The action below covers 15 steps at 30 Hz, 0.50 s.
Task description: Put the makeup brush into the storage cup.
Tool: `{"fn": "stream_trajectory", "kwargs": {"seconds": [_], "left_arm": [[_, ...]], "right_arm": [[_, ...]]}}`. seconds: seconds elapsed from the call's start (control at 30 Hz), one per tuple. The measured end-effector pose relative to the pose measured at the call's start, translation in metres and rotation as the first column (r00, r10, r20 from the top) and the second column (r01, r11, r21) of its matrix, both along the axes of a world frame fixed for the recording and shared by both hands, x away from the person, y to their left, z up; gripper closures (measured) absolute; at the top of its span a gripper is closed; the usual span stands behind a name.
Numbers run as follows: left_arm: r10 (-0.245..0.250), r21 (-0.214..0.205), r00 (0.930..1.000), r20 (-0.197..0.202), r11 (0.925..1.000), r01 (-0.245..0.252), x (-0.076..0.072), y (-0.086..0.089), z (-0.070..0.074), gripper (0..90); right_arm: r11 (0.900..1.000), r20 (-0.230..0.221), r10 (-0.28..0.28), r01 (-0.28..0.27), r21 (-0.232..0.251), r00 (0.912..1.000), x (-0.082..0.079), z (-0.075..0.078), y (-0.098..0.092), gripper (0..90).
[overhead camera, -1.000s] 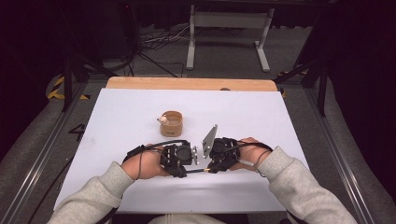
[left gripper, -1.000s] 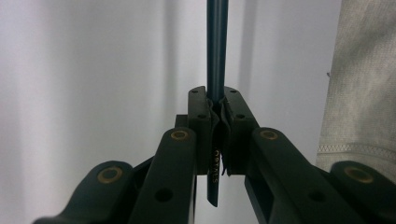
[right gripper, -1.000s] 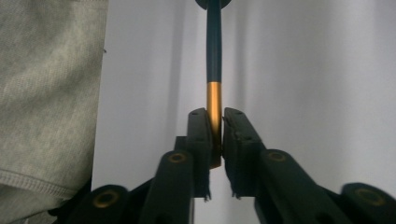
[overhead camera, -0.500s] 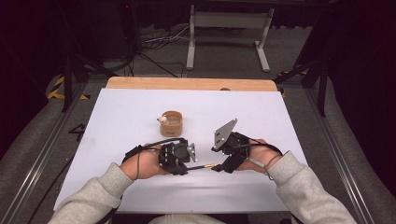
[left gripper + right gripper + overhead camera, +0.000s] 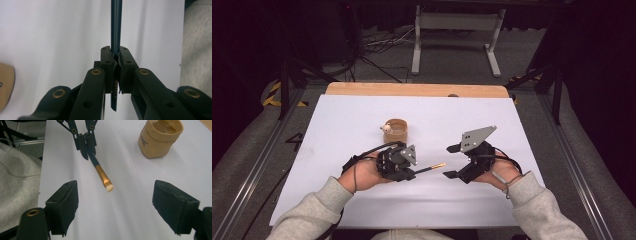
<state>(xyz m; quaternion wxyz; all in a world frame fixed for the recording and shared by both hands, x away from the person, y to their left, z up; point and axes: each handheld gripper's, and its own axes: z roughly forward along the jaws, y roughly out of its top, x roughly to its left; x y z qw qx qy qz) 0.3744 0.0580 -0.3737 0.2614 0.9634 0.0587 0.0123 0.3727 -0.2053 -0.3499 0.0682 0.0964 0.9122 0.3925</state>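
Near the table's [image 5: 337,120] front edge, the left gripper [image 5: 412,172] clenches a brush [image 5: 101,173]; the right gripper [image 5: 452,161] gapes wide, seemingly empty.

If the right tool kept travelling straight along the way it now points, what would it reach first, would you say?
Most likely the bristle tip of the brush, which the left tool holds out toward the right tool's open jaws. Depth is hard to judge; the paper pouch sits off to one side.
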Motion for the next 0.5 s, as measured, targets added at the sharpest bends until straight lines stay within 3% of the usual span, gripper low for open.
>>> {"fn": "stream_trajectory", "kwargs": {"seconds": [0.07, 0.1, 0.13, 0.17, 0.27, 0.33, 0.4, 0.5], "left_arm": [[0.017, -0.049, 0.9997, 0.015, 0.9987, -0.016, 0.000, 0.004, 0.001, 84.2], [0.017, -0.049, 0.9997, 0.015, 0.9987, -0.016, 0.000, 0.004, 0.001, 84.1], [0.031, -0.094, 0.9992, 0.027, 0.9951, -0.028, 0.001, 0.007, 0.001, 84.2], [0.031, -0.094, 0.9992, 0.027, 0.9951, -0.028, 0.001, 0.007, 0.001, 84.1], [0.063, -0.182, 0.9970, 0.045, 0.9819, -0.054, 0.002, 0.014, 0.003, 84.1], [0.103, -0.256, 0.9934, 0.051, 0.9627, -0.086, 0.002, 0.019, 0.002, 84.1], [0.118, -0.291, 0.9915, 0.056, 0.9518, -0.096, 0.002, 0.021, 0.001, 84.1], [0.158, -0.364, 0.9862, 0.049, 0.9223, -0.130, 0.003, 0.026, 0.001, 84.1]], "right_arm": [[0.9992, 0.008, -0.017, 0.016, 0.035, 0.9998, -0.001, -0.001, -0.004, 21.5], [0.9984, 0.010, -0.024, 0.023, 0.051, 0.9997, -0.002, -0.002, -0.006, 21.5], [0.9976, 0.014, -0.028, 0.027, 0.063, 0.9995, -0.002, -0.003, -0.008, 21.5], [0.9976, 0.014, -0.028, 0.027, 0.063, 0.9995, -0.002, -0.003, -0.008, 21.5], [0.9920, 0.019, -0.056, 0.054, 0.114, 0.9982, -0.004, -0.005, -0.015, 20.1], [0.9872, 0.023, -0.081, 0.077, 0.140, 0.9964, -0.006, -0.008, -0.020, 19.6], [0.9817, 0.028, -0.098, 0.092, 0.167, 0.9948, -0.007, -0.010, -0.024, 19.0], [0.9738, 0.040, -0.119, 0.109, 0.200, 0.9921, -0.008, -0.012, -0.029, 19.0]]}}
